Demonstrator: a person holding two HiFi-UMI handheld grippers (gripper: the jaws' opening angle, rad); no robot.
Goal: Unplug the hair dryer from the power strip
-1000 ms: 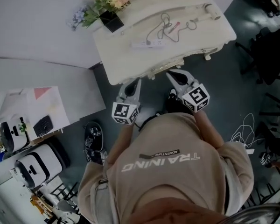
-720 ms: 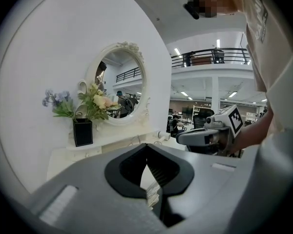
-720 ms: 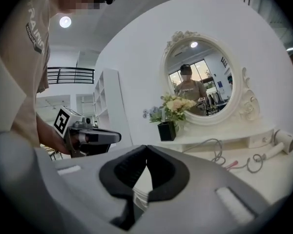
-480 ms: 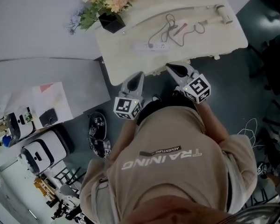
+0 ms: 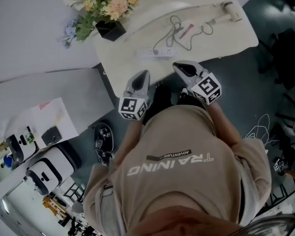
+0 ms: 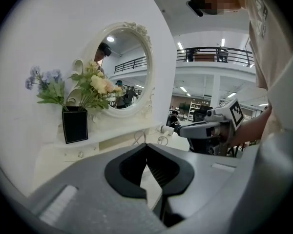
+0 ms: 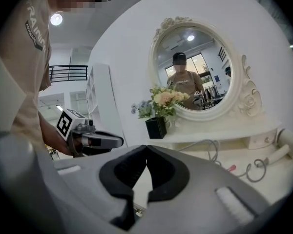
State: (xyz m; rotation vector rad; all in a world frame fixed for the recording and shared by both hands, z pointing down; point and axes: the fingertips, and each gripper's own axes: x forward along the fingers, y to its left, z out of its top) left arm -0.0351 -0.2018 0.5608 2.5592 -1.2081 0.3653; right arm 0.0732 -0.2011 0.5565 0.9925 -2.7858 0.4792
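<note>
A white power strip (image 5: 157, 52) lies near the front of the white vanity table (image 5: 226, 38). A tangle of grey cord (image 5: 177, 31) runs from it to the white hair dryer (image 5: 227, 11) at the table's far right. The dryer also shows at the right edge of the right gripper view (image 7: 289, 143). My left gripper (image 5: 142, 75) and right gripper (image 5: 181, 68) hover side by side at the table's front edge, just short of the strip. Both are shut with nothing held. In the gripper views the strip is hidden behind the jaws.
A black vase of flowers (image 5: 110, 29) stands at the table's left end. An oval mirror (image 7: 200, 72) rises behind the table. A small pink-red item (image 5: 187, 30) lies among the cord. White cases (image 5: 44, 168) and shoes (image 5: 101, 141) sit on the floor at the left.
Both grippers have moved forward from below the table's front edge up to it, closer to the power strip. Their jaws stay shut.
</note>
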